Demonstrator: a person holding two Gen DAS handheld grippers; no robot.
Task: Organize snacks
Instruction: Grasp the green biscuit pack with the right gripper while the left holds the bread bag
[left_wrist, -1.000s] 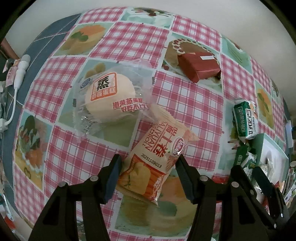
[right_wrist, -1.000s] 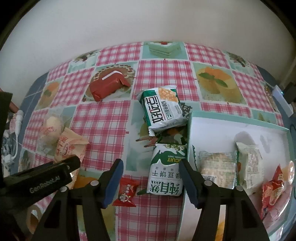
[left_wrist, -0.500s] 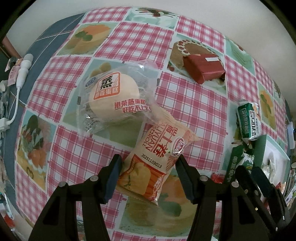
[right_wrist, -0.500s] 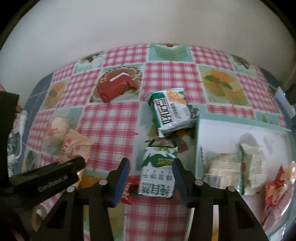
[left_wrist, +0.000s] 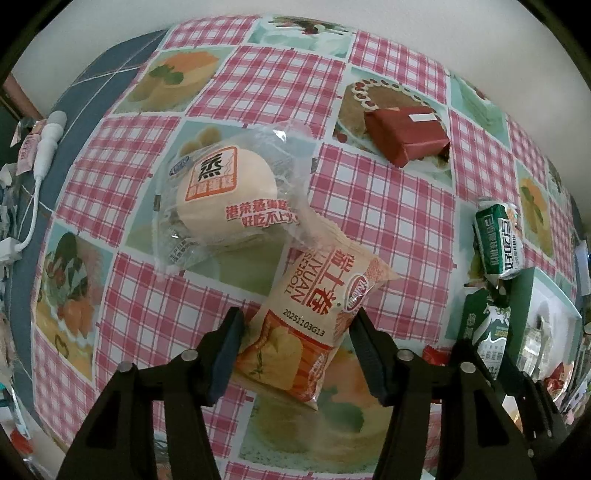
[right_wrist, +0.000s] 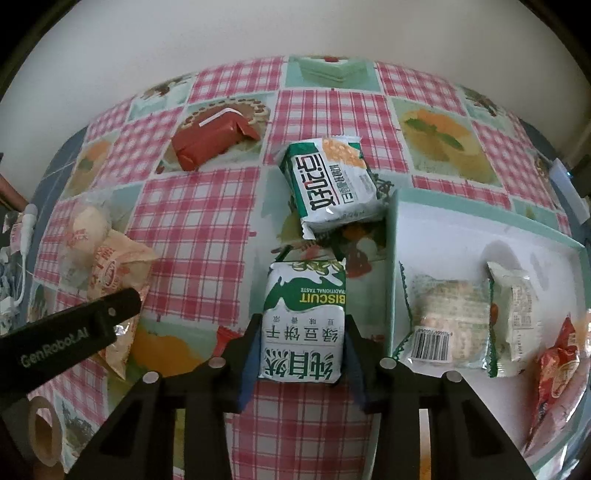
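A table (left_wrist: 384, 206) stands against a plain off-white wall (right_wrist: 258, 33). A plastic tablecloth (right_wrist: 207, 221) covers it, with pink-and-white check squares and pale green squares that show cakes and fruit. At the left side a blue-grey surface with thin white lines (left_wrist: 107, 85) shows beside the cloth. The light is soft and even, without hard shadows.

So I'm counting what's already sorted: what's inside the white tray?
Inside the tray: a clear biscuit pack, a pale green-edged packet and a red packet. Its near-right end runs out of view.
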